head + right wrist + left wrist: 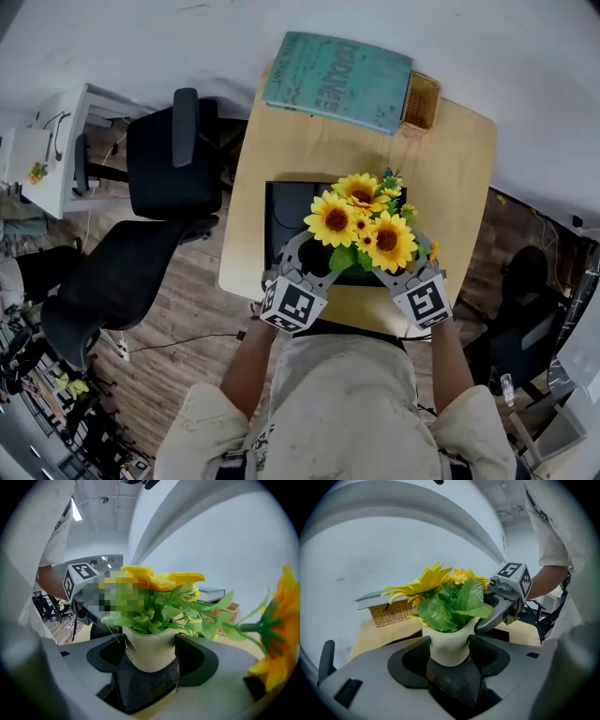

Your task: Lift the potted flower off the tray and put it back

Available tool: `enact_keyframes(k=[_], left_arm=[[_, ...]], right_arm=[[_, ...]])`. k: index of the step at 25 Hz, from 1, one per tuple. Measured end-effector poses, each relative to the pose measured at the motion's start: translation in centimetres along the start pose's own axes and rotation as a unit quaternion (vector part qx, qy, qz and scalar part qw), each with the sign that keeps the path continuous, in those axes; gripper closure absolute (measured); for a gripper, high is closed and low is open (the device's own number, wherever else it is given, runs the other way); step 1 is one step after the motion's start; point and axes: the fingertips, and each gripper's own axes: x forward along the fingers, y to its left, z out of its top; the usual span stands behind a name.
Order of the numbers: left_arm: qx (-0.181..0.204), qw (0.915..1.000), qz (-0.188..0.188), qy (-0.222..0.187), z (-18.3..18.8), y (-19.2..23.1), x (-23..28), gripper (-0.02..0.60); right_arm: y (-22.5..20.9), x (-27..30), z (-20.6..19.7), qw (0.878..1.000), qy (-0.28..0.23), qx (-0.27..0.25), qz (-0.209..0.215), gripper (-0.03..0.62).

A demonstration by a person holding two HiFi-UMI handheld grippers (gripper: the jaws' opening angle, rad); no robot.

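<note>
The person stands at the near edge of a light wooden table (459, 169) and holds the potted flower (361, 220) with both tongs at the same time. The left gripper (449, 654) is half open, only as wide as the cream pot, and its two dark pads press on the pot's sides. The right gripper (151, 656) does the same from the other side, its jaws closed on the same pot below the green leaves. The yellow flowers stand upright above the black tray (281, 211), which lies on the table in front of the person. I cannot tell if the bottom of the pot touches the tray, because the tongs and the flowers cover it. At the far edge of the table a green book (337, 80) rests partly on a woven basket (419, 101). A black office chair (173, 159) stands left of the table.
</note>
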Motion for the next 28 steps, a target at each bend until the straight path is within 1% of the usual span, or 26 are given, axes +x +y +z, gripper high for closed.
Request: enact_keyframes(k=[5, 8, 17, 22, 25, 28], left_arm=[[0.002, 0.9998, 0.005, 0.020, -1.0, -0.3, 0.5, 0.313], [-0.010, 0.9997, 0.007, 0.024, -1.1, -0.4, 0.6, 0.313], [-0.023, 0.9995, 0.006, 0.019, -1.3, -0.4, 0.6, 0.313], [-0.022, 0.9996, 0.008, 0.016, -1.3, -0.5, 0.8, 0.313], [-0.025, 0.9996, 0.010, 0.012, -1.1, -0.5, 0.5, 0.313], [-0.032, 0.9992, 0.022, 0.006, -1.0, -0.3, 0.0, 0.313]], right_arm=[[0.1, 0.5, -0.9, 1.000, 0.006, -0.004, -0.001, 0.247], [0.1, 0.5, -1.0, 1.000, 0.006, -0.003, -0.002, 0.247], [0.1, 0.6, -1.1, 1.000, 0.002, 0.002, -0.003, 0.247], [0.1, 0.6, -1.1, 1.000, 0.001, 0.007, -0.004, 0.247], [0.2, 0.6, -1.0, 1.000, -0.001, 0.020, -0.002, 0.246], [0.2, 0.3, -0.9, 0.999, -0.008, 0.038, -0.006, 0.246]])
